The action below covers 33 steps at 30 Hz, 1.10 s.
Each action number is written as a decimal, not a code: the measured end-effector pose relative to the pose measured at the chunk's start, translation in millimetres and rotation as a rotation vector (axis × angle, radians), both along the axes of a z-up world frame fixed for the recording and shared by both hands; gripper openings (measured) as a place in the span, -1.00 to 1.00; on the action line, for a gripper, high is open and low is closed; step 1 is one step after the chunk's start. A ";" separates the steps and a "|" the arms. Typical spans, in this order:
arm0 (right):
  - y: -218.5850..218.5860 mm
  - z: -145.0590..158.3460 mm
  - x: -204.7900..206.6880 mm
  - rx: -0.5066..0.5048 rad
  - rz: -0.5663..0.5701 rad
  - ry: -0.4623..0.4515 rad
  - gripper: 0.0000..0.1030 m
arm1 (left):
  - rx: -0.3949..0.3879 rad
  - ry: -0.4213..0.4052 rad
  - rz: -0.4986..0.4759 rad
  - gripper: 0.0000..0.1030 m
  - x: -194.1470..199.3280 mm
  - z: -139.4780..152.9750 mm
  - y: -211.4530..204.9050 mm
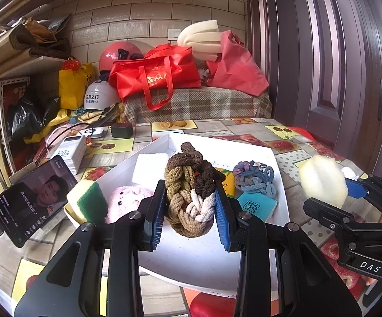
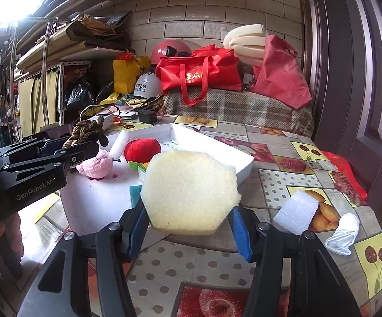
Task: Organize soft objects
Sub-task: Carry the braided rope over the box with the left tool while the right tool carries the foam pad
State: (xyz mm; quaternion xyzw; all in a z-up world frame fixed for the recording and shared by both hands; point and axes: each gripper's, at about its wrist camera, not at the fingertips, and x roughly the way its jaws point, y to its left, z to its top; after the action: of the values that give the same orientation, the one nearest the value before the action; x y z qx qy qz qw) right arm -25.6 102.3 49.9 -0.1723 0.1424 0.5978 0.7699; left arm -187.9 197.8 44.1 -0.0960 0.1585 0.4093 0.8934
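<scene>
Two grippers in view, both loaded. Left gripper [image 1: 189, 216] clamped on a braided knot [image 1: 189, 192] of brown, olive and cream cord, blue pads pressed against its sides, held above the white tray [image 1: 280, 200]. Right gripper [image 2: 188, 235] clamped on a yellow sponge [image 2: 191, 192], hexagonal in outline, held upright over the near right edge of the tray and the fruit-print tablecloth [image 2: 275, 190].

Inside the tray, from the left wrist view: green-and-yellow scourer [image 1: 86, 198] at the near left rim, pink plush [image 1: 127, 200] just beside it, teal pad [image 1: 256, 204] at near right, blue-grey knot [image 1: 255, 178] behind that, white block [image 1: 150, 167] farther back. From the right wrist view: red plush [image 2: 142, 150] and a white roll [image 2: 119, 144] toward the far left of the tray.

On the cloth outside the tray, right side: white foam block [image 2: 296, 212] and, just beside it, a crumpled white piece [image 2: 342, 233], nature unclear.

Left of the tray: phone [image 1: 32, 198] propped with screen lit, power bank [image 1: 70, 154] behind it.

Beyond the table: plaid-covered bench [image 1: 198, 104] carrying red bags [image 1: 156, 76], foam strips [image 1: 201, 38] and helmets [image 1: 98, 97]. Brick wall [image 1: 138, 18] behind.
</scene>
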 end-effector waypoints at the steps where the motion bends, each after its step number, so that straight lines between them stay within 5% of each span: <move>1: 3.5 -0.5 -0.5 -0.006 0.007 0.004 0.10 | -0.004 0.000 0.003 -0.35 0.4 0.1 2.3; 22: 74.9 -20.5 -5.0 -0.223 0.156 0.135 0.10 | -0.047 0.029 0.091 -0.35 12.2 -3.3 56.3; 33: 118.6 -19.1 28.9 -0.209 0.025 0.163 0.10 | -0.061 0.026 0.093 -0.35 12.7 -3.5 61.2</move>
State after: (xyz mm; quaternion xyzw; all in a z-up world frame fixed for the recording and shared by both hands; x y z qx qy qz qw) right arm 3.3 220.9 30.7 -0.2039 0.2639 0.6012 0.7262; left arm -175.2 259.0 40.6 -0.1252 0.1781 0.4467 0.8678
